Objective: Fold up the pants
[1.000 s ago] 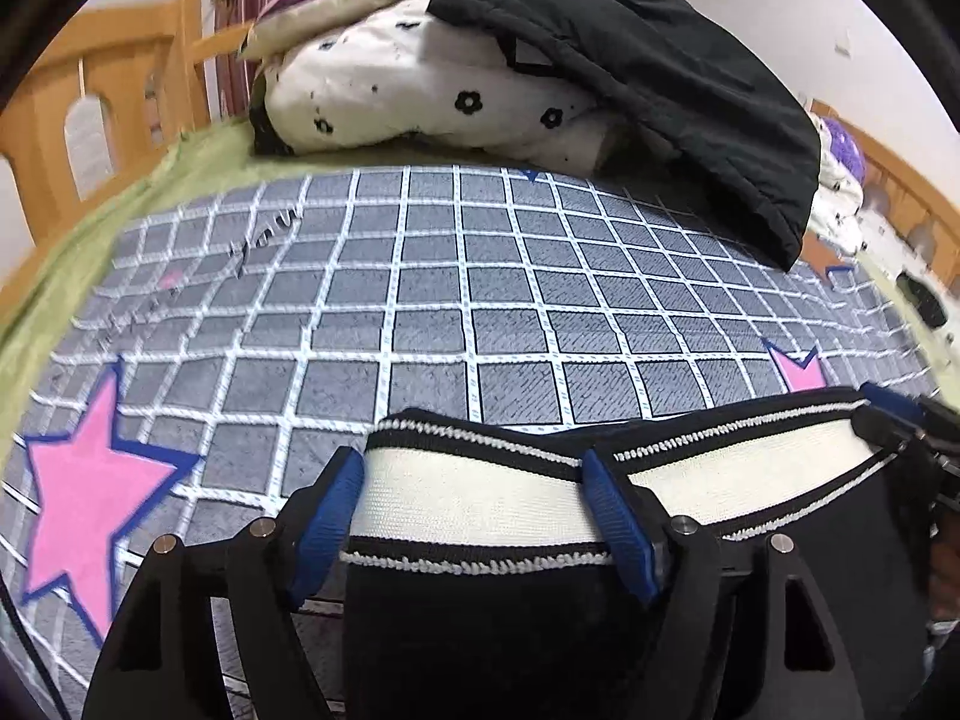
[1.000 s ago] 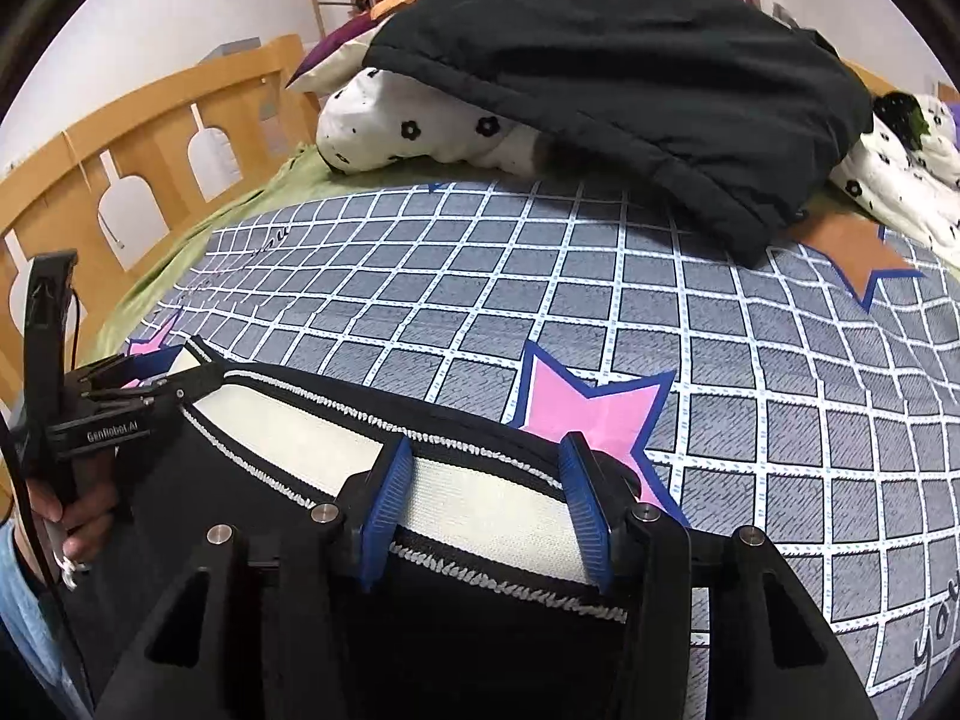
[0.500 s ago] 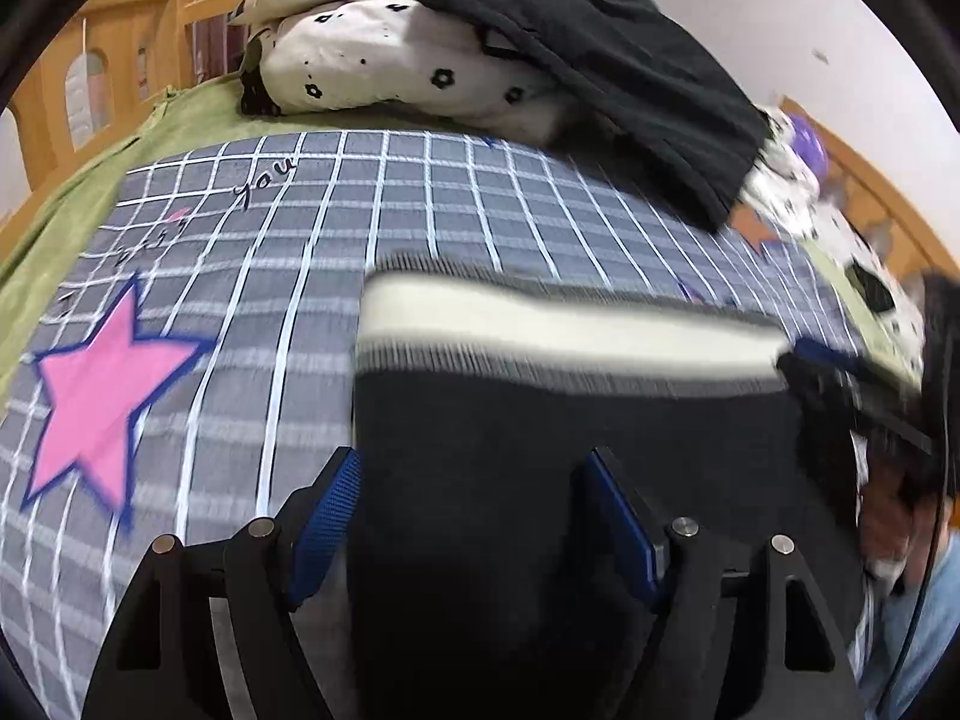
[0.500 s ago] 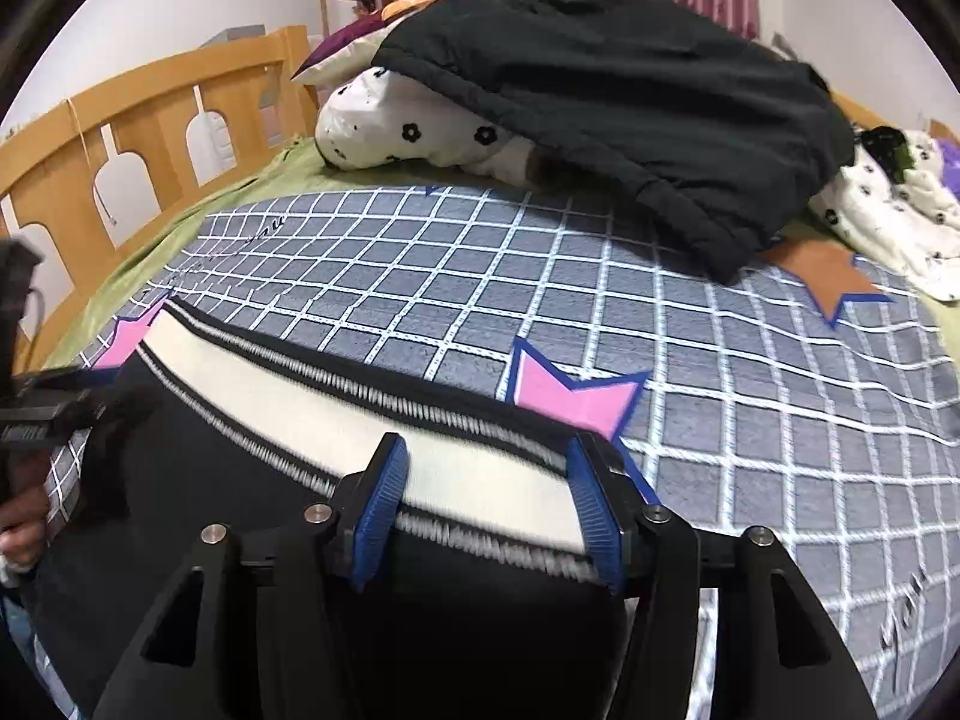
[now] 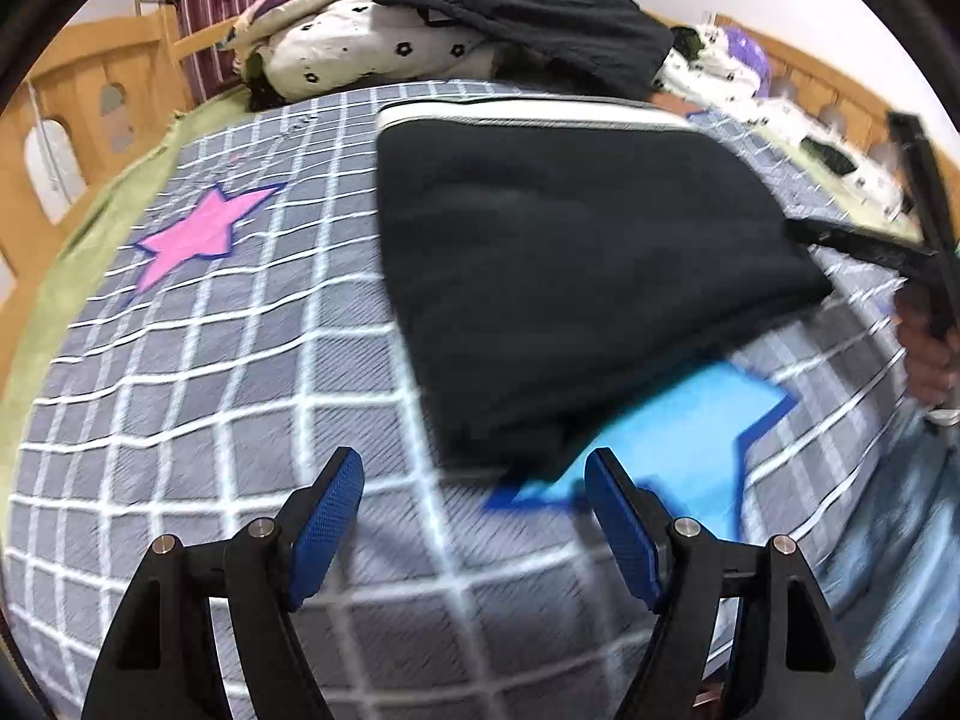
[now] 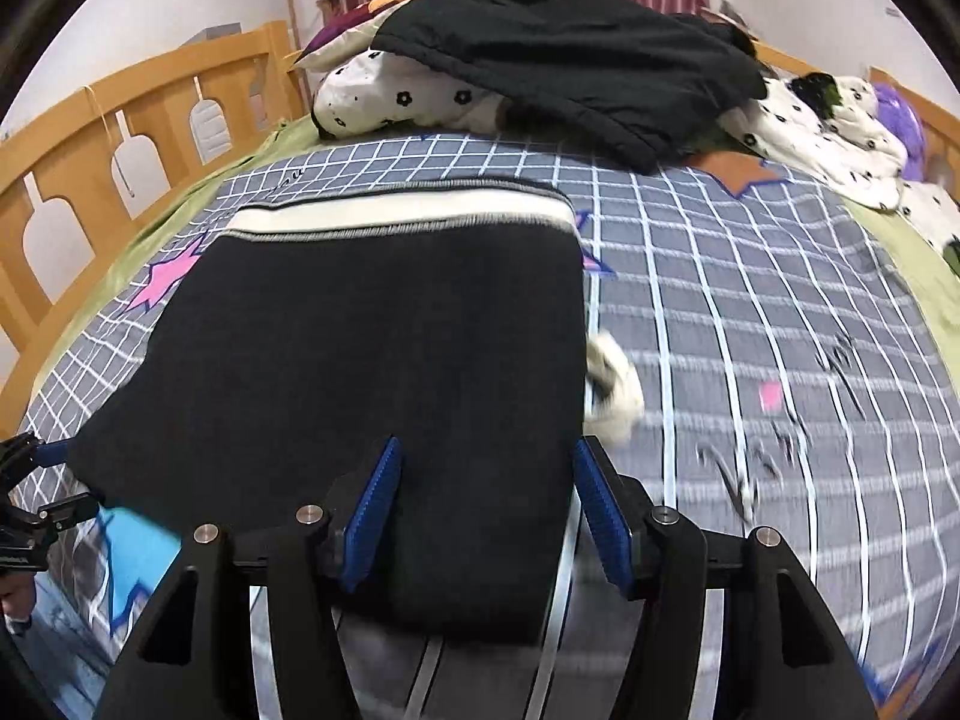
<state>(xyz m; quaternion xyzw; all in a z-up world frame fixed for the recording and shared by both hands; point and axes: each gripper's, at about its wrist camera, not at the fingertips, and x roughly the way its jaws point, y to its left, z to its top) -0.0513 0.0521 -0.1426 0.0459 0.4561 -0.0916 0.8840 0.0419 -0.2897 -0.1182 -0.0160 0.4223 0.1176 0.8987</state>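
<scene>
Fig. — black pants (image 6: 372,348) folded flat on bed (image 6: 750,300) | left hand-held gripper (image 5: 474,516) agape, empty | right hand-held gripper (image 6: 483,510) spread, pants between, unclamped — tidying left

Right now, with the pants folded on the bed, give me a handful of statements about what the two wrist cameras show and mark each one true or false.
1. The left hand-held gripper is open and grips nothing. True.
2. The folded black pants have a red waistband. False: the waistband is cream with dark edging.
3. The pants lie on a grey checked bedsheet with a pink star. True.
4. The black jacket lies on top of the folded pants. False: it sits apart, on the flowered bedding at the far end of the bed.
5. The right hand-held gripper is shut on the waistband. False: it is open over the near edge of the pants.
</scene>
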